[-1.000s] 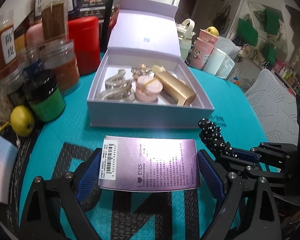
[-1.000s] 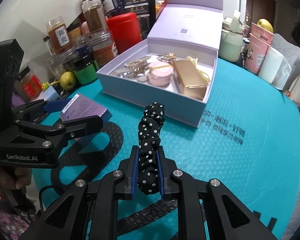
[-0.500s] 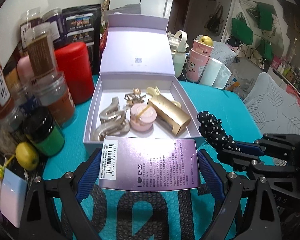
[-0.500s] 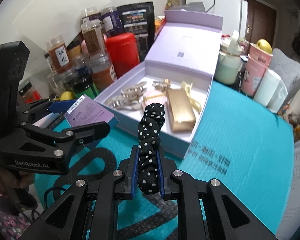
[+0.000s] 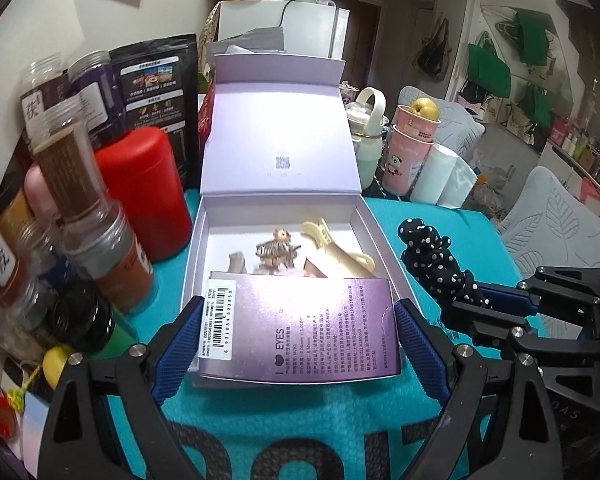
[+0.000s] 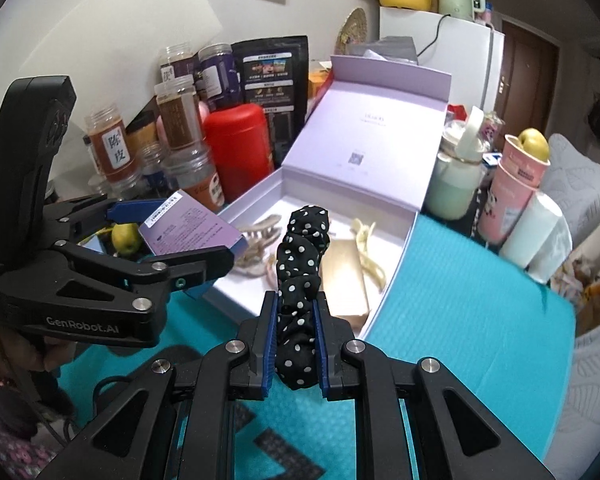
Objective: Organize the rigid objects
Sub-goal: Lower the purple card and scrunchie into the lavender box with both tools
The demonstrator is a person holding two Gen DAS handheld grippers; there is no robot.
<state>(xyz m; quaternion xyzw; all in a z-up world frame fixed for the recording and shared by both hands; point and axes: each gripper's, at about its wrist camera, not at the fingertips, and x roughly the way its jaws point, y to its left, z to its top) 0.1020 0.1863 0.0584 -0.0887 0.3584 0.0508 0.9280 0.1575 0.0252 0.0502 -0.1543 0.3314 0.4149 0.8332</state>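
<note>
Glossy purple carton (image 5: pixel 296 330) — flat, rectangular; polka-dot scrunchie (image 6: pixel 302 280) — soft, ruffled.

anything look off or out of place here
One thing: an apple sits on top of the stacked pink cups right of the open lilac box, an odd perch. Nothing looks spilled or damaged.

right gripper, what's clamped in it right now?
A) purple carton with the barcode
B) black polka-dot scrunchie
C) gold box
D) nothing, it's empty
B: in the right wrist view the right gripper is shut on the black polka-dot scrunchie; the purple carton sits in the left gripper, and the gold box lies in the open lavender box.
</note>
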